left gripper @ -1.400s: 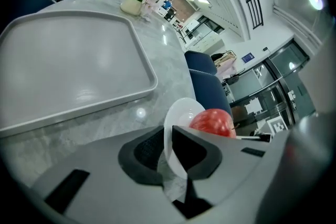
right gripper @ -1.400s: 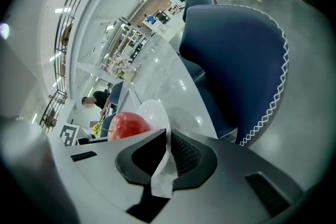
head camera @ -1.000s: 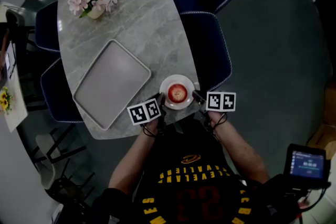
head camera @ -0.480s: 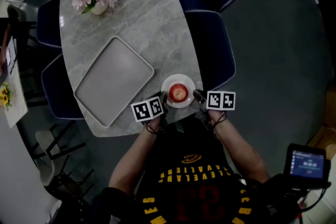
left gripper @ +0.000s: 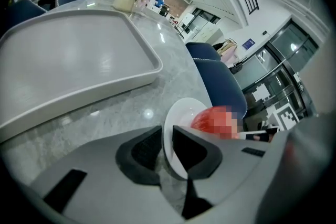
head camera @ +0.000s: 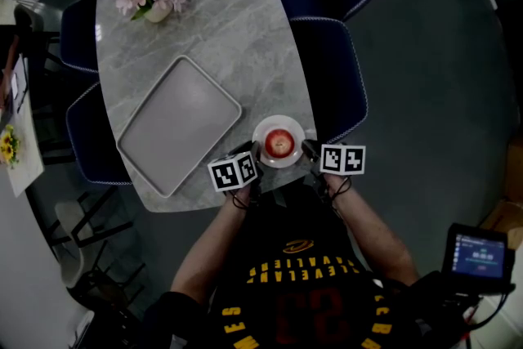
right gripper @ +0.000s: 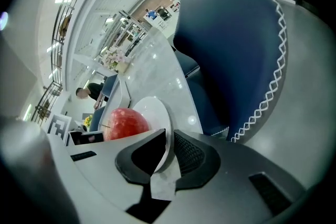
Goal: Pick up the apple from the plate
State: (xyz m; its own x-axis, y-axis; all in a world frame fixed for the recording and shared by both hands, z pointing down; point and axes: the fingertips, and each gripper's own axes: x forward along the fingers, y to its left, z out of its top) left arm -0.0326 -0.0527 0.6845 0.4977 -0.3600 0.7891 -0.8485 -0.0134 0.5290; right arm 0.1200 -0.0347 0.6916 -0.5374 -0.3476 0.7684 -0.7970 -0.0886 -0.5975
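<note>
The apple [head camera: 279, 142] sits mid-plate [head camera: 263, 129] at the desk's [head camera: 221, 29] near edge. The left gripper [left gripper: 167, 147] and right gripper [right gripper: 169, 157] each have their jaws pinched on opposite rims. Best to let one steady the plate while the other releases and opens wide around the apple.

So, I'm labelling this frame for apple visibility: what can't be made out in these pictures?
Left gripper view: a mosaic patch covers the right part of the apple, and the gripper's body hides its base.
Head view: the near rim of the plate lies under the left gripper and right gripper, so their hold doesn't show there.
Head view: the text on the screen is too small to read.
</note>
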